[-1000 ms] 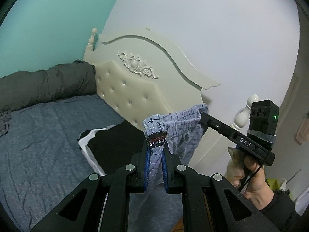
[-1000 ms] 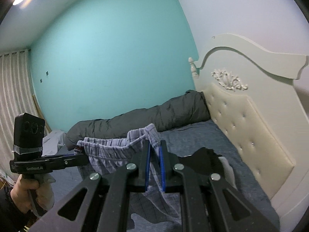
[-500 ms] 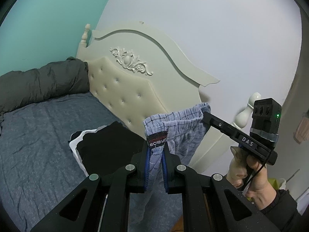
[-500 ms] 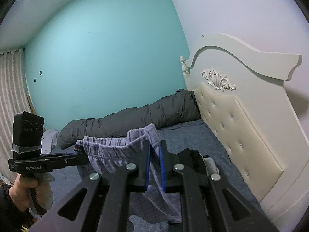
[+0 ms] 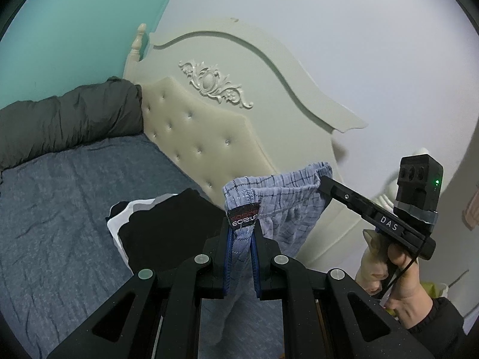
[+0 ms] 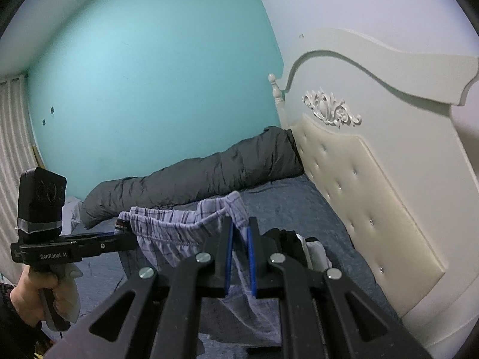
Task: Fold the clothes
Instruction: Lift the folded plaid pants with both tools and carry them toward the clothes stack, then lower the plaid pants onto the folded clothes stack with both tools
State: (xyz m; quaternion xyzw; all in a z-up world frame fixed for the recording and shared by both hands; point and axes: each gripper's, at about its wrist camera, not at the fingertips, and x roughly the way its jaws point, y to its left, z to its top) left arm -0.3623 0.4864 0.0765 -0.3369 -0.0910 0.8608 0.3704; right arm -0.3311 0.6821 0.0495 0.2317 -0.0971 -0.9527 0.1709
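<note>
- Jaws: left gripper (image 5: 241,239) clamped on the waistband of the plaid shorts (image 5: 278,206), right at the sewn-in label. Right gripper (image 6: 239,239) clamped on the waistband at the other end.
- Shorts hang in the air between the two grippers, waistband stretched roughly level, legs dangling loose toward the bed (image 5: 60,209). Not resting on the bed, as far as the views show.
- No crease or fold visible in the shorts; they hang full length.
- Pile of dark and white clothes (image 5: 161,227) lies on the bed near the headboard (image 5: 191,137). Looks stacked flat, but can't tell from here how neatly it is folded.
- Grey duvet (image 6: 194,179) rolled along the far side, well apart from the shorts.
- Progress, my read: mid-task on this garment. It is gripped and spread, fold itself remains. Laying it flat on the open sheet beside the pile seems the likely need.
- Risk: thin fabric, legs may twist when lowered.
</note>
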